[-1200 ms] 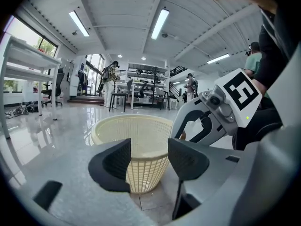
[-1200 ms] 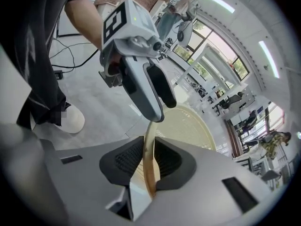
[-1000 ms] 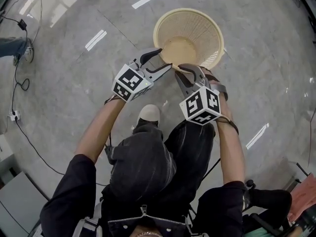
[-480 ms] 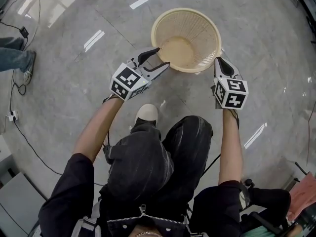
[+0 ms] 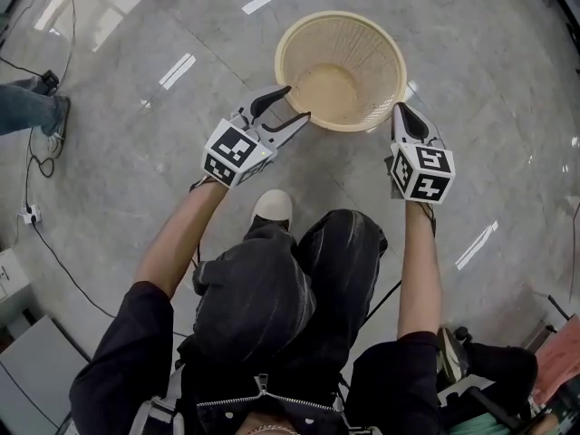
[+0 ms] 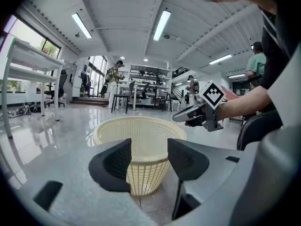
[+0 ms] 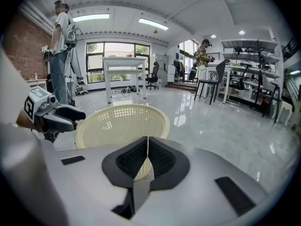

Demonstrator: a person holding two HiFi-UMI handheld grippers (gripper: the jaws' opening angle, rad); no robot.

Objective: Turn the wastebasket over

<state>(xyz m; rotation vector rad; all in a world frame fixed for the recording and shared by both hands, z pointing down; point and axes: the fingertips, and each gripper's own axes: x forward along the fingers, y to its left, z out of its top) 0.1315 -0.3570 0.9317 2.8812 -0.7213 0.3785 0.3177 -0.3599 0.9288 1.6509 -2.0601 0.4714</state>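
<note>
The cream mesh wastebasket [image 5: 340, 80] stands upright on the grey floor with its mouth up. My left gripper [image 5: 299, 102] is open at the basket's near-left rim. In the left gripper view the basket [image 6: 141, 131] shows through the gap of that gripper [image 6: 149, 159], and the pads do not press on it. My right gripper [image 5: 401, 109] sits beside the right rim. Its jaws have just been closing and now meet with nothing between them. In the right gripper view the basket [image 7: 122, 124] lies just beyond the right gripper [image 7: 147, 149].
My own shoe [image 5: 273, 208] rests on the floor just behind the basket. A cable and a socket strip [image 5: 27, 211] lie at the far left near another person's leg [image 5: 32, 107]. A white table [image 7: 124, 60] and a standing person [image 7: 59, 55] are farther off.
My right gripper has swung from the basket's near edge to its right side, rolled over, and its jaws have closed. The left gripper and the basket have stayed put.
</note>
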